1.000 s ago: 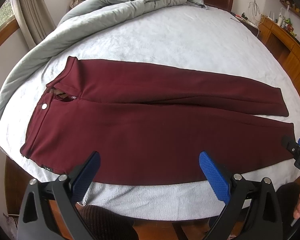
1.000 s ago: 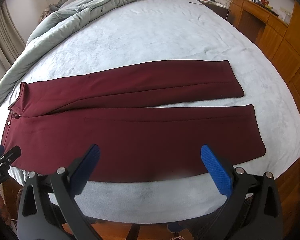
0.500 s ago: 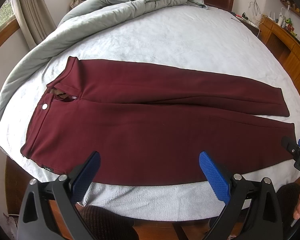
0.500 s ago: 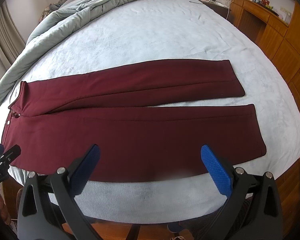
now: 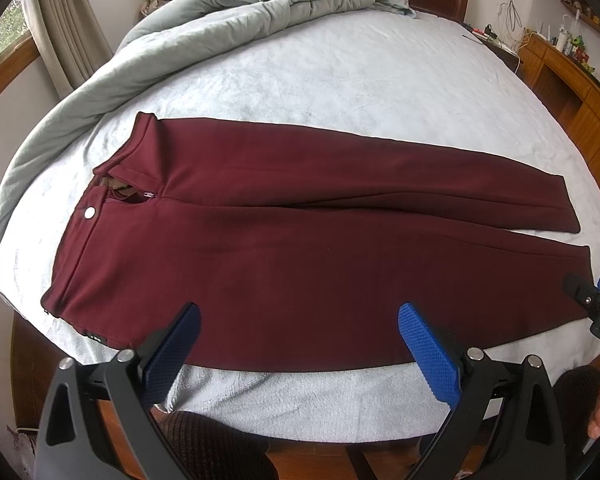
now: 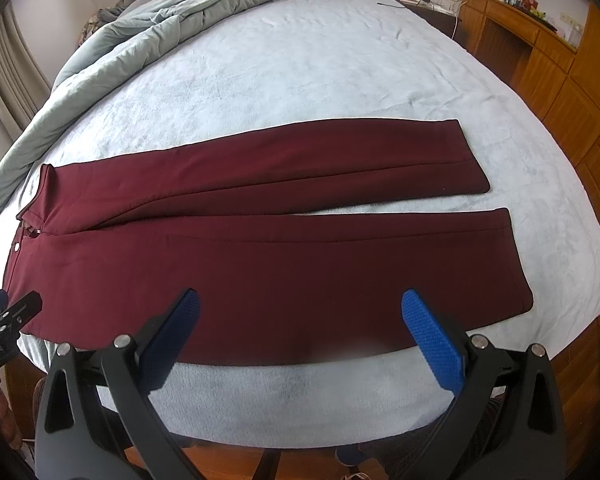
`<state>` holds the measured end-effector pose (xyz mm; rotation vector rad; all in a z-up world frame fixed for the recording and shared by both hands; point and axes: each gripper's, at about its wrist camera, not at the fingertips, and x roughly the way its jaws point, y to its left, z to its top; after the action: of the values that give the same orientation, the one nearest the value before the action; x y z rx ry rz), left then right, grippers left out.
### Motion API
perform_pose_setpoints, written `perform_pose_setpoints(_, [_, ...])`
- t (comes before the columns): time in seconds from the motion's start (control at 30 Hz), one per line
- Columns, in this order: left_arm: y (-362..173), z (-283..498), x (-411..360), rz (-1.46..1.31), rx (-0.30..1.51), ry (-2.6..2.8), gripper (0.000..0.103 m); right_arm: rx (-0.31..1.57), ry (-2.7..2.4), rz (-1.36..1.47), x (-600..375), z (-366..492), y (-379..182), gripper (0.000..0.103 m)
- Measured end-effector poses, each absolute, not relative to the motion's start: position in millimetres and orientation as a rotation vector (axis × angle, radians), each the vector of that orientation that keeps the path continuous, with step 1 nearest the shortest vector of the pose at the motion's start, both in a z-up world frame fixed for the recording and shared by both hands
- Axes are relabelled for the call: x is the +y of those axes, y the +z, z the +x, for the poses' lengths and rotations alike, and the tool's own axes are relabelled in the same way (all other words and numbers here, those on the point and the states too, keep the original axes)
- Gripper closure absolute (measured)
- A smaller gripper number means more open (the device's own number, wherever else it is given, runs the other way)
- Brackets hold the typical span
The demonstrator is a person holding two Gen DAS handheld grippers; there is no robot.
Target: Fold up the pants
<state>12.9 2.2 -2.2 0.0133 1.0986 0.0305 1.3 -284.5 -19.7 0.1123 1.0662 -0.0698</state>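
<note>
Pants: maroon trousers (image 5: 320,248) lie flat and unfolded across the middle of the frame on my bed's pale blue sheet (image 5: 340,80), waistband at left, both legs running right.
Waist: a silver button (image 5: 89,212) shows at centre left, the fly just above it open.
Hems: in the right wrist view the two leg ends (image 6: 500,256) sit slightly apart at centre right.
Left claw: my left gripper (image 5: 298,344) hangs low in the frame above the near leg's edge, blue pads (image 5: 428,356) wide apart, holding nothing.
Right claw: my right gripper (image 6: 300,336) hovers at bottom centre, jaws spread, empty.
Background: a grey-green duvet (image 5: 220,12) is heaped at upper left; a wooden dresser (image 6: 540,40) fills the upper right.
</note>
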Motion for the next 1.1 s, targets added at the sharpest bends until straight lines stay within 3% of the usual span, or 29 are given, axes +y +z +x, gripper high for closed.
perform_pose_setpoints(0.73, [-5, 22, 3, 0.007, 1.11, 0.017, 0.004, 1.064, -0.028, 0.135, -287, 6, -18, 0.002])
perform_pose_setpoints(0.97, [1, 84, -16, 0.052, 1.071, -0.014, 0.004, 1.028, -0.072, 0.168, -377, 74, -12, 0.002])
perform_pose_setpoints(1.1, [-3, 135, -39, 0.062, 1.044, -0.051, 0.004, 1.073, -0.12, 0.167, -456, 147, -41, 0.002])
